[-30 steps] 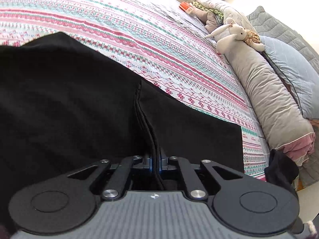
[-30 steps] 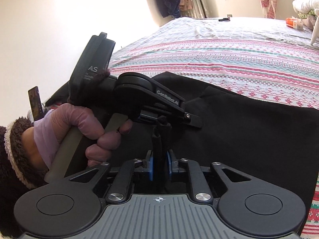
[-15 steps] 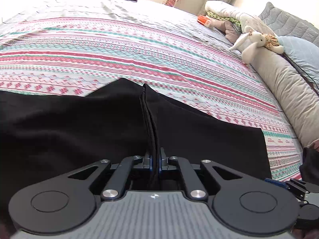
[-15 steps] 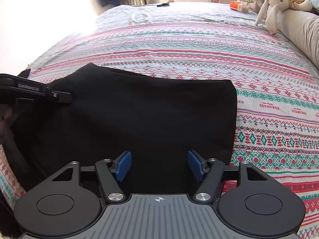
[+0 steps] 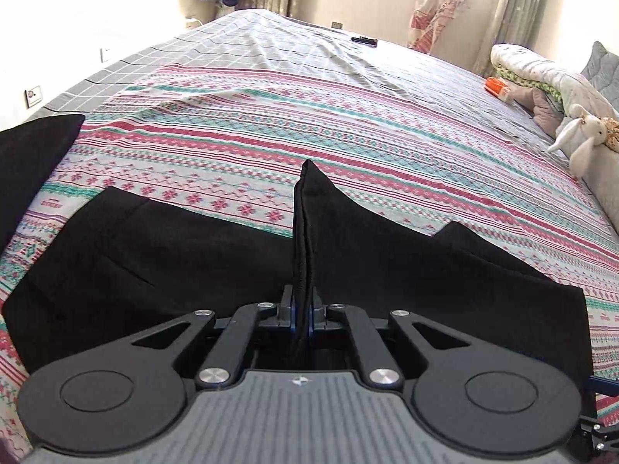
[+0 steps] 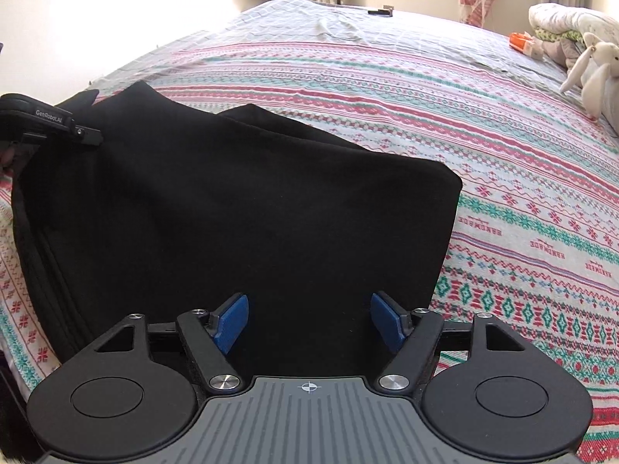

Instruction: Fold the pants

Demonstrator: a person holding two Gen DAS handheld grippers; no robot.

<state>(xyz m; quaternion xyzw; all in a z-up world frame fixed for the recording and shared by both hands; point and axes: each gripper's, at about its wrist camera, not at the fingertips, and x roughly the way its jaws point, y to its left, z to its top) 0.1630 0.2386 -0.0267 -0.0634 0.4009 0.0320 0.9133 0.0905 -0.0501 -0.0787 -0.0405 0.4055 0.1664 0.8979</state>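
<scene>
Left wrist view: the left gripper (image 5: 301, 311) is pinching a raised fold of the black pants (image 5: 154, 266), jaws closed on the cloth; the ridge is pointing away from the camera, while the pants are lying with their long axis crosswise on the striped bedspread (image 5: 348, 147).

Right wrist view: the right gripper (image 6: 309, 323) is opening, its blue pads (image 6: 232, 321) gripping nothing, above the folded pants (image 6: 251, 212), which are stretching leftward toward the left gripper (image 6: 83, 135).
</scene>
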